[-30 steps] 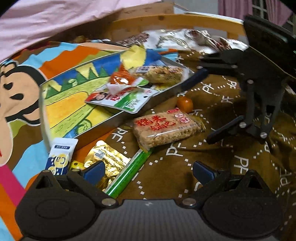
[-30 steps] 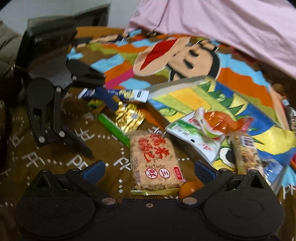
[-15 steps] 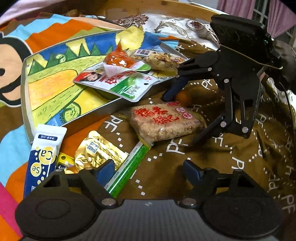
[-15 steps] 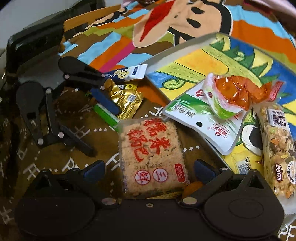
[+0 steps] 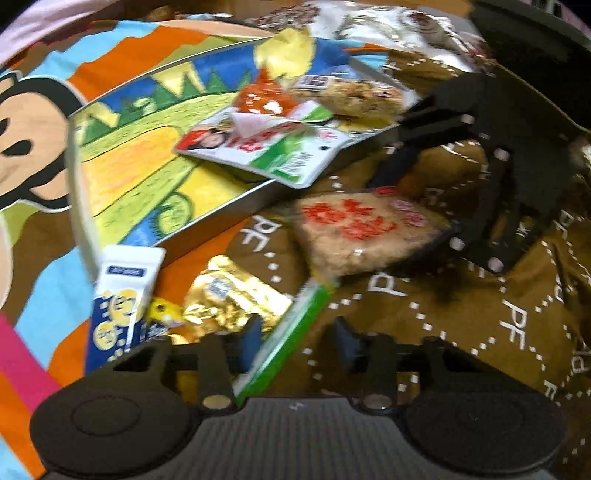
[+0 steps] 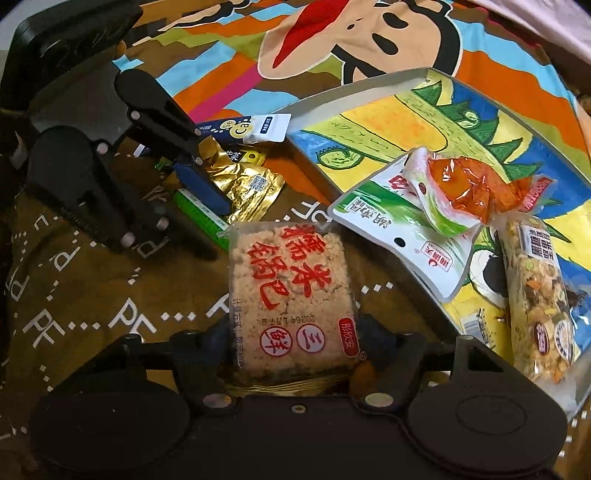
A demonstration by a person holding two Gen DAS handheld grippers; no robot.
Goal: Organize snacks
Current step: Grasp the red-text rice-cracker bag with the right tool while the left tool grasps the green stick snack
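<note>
My right gripper (image 6: 295, 343) is shut on the near end of the rice cracker pack (image 6: 291, 291), a tan block with red characters on the brown cloth; it also shows in the left wrist view (image 5: 362, 232), with the right gripper (image 5: 424, 206) at its far end. My left gripper (image 5: 295, 332) has closed on the green stick pack (image 5: 291, 339), next to a gold foil pack (image 5: 229, 299). In the right wrist view the left gripper (image 6: 207, 218) sits over the green stick (image 6: 199, 214). The picture tray (image 6: 424, 110) holds a green-white pouch (image 6: 406, 243), an orange snack (image 6: 469, 188) and a nut bar (image 6: 539, 295).
A blue-white sachet (image 5: 122, 291) and a small yellow packet (image 5: 162, 310) lie left of the gold foil. A small orange ball (image 6: 362, 373) sits by the right finger. A cartoon monkey blanket (image 6: 351, 44) lies beyond the tray. Patterned wrappers (image 5: 388, 26) lie at the back.
Both grippers have closed: the right onto the rice cracker pack, the left onto the green stick pack. Both moved in closer to the snacks.
</note>
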